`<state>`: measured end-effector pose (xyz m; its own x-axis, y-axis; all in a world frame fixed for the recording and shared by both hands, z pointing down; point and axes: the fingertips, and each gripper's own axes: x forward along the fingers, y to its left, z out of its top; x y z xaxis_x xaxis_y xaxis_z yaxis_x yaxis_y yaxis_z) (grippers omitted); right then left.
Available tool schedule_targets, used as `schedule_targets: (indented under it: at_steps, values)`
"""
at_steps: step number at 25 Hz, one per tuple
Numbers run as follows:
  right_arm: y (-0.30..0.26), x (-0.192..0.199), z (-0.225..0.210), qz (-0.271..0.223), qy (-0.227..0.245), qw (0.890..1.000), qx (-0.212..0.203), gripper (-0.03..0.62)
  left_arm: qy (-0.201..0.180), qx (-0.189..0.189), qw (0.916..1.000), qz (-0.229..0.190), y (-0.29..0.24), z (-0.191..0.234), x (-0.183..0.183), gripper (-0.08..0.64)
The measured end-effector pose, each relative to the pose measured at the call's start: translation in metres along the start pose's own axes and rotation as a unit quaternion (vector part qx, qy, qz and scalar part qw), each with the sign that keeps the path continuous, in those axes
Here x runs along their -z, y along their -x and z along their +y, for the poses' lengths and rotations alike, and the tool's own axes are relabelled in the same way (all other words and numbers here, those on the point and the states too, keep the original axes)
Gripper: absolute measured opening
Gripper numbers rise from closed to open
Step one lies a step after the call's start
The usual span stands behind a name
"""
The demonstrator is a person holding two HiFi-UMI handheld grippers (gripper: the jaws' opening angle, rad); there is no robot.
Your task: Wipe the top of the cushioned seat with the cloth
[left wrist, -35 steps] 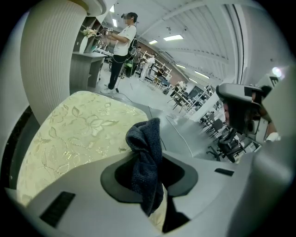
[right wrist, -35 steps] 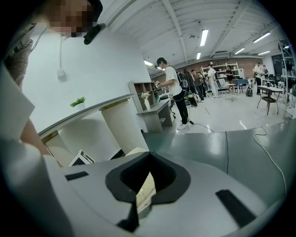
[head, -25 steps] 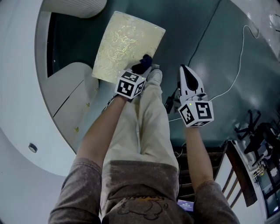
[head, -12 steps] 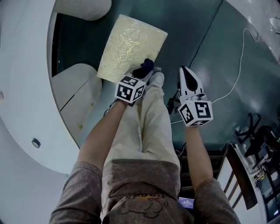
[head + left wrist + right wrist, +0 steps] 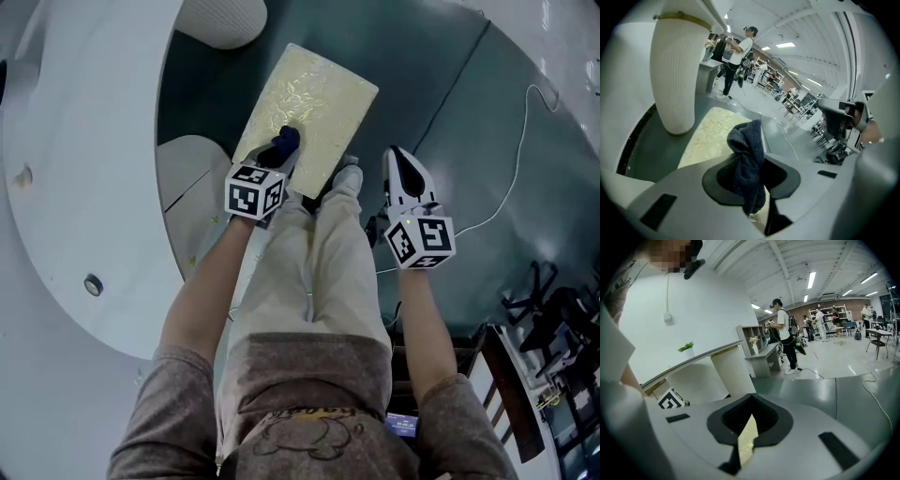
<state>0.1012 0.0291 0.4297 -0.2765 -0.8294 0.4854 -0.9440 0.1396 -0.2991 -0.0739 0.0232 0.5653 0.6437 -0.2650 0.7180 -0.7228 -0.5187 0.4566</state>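
The left gripper's [image 5: 274, 157] 2 jaws pinch a dark blue cloth [image 5: 746, 159], which bunches up between them and hangs below. The cloth lies at the near edge of the yellow seat [image 5: 317, 103], with a white ribbed column [image 5: 675, 70] beyond the seat's far left corner. The right gripper's [image 5: 399, 161] jaws are pressed almost together with nothing between them, held off the seat's right side over the green floor [image 5: 441, 103], near a white cable [image 5: 511, 159].

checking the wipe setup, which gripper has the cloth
The left gripper, over the yellow cushioned seat, pinches the dark cloth; the right gripper is shut with nothing between its jaws.
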Motion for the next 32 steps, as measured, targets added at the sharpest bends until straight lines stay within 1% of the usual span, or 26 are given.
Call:
schedule_targets:
  at_steps: [5, 8, 12, 15, 18, 27, 32]
  values:
    - [-0.008, 0.001, 0.016, 0.005, 0.001, 1.000, -0.009, 0.006, 0.013, -0.048, 0.9988, -0.003, 0.027, 0.043, 0.005, 0.100]
    - [-0.014, 0.002, 0.022, 0.010, 0.005, 1.000, -0.014, 0.006, 0.030, -0.073, 0.9968, -0.010, 0.036, 0.064, 0.007, 0.100]
    - [-0.019, 0.004, 0.030, 0.013, 0.005, 1.000, -0.018, 0.006, 0.063, -0.105, 0.9922, -0.022, 0.043, 0.089, 0.012, 0.100]
    - [-0.023, 0.006, 0.033, 0.018, 0.007, 1.000, -0.020, 0.006, 0.077, -0.120, 0.9895, -0.024, 0.039, 0.100, 0.015, 0.100]
    - [-0.027, 0.009, 0.034, 0.021, 0.007, 1.000, -0.021, 0.006, 0.082, -0.121, 0.9889, -0.025, 0.031, 0.104, 0.017, 0.100]
    - [-0.034, 0.016, 0.033, 0.029, 0.009, 0.999, -0.025, 0.006, 0.071, -0.119, 0.9902, -0.008, 0.011, 0.109, 0.026, 0.100]
    - [-0.034, 0.019, 0.031, 0.033, 0.008, 0.999, -0.026, 0.006, 0.059, -0.107, 0.9925, 0.008, 0.000, 0.104, 0.031, 0.100]
